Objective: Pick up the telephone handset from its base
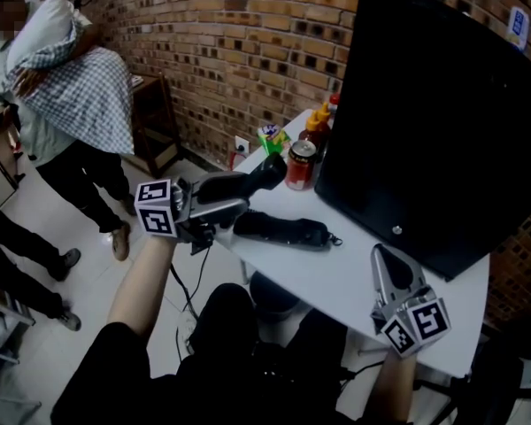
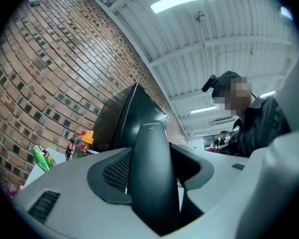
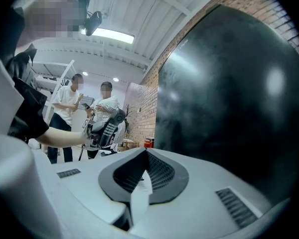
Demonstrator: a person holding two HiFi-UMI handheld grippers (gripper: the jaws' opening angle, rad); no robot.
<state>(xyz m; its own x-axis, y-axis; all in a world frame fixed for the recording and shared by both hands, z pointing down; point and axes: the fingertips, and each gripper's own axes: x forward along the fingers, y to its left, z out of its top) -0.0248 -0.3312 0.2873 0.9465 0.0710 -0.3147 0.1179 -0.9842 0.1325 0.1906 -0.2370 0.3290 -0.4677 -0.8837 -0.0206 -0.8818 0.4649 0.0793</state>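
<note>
Head view: left gripper (image 1: 219, 207) clamped on the telephone handset (image 1: 248, 182), held in the air clear of its base (image 1: 283, 230), which sits on the white table (image 1: 345, 277); right gripper (image 1: 383, 255) empty with jaws together; pick-up looks complete, nothing evidently left.

Handset (image 1: 258, 177) and base (image 1: 281, 230) are black; table (image 1: 336, 282) white; brick wall (image 1: 248, 60) red-brown; a person's shirt (image 1: 93, 96) grey-and-white checked.
</note>
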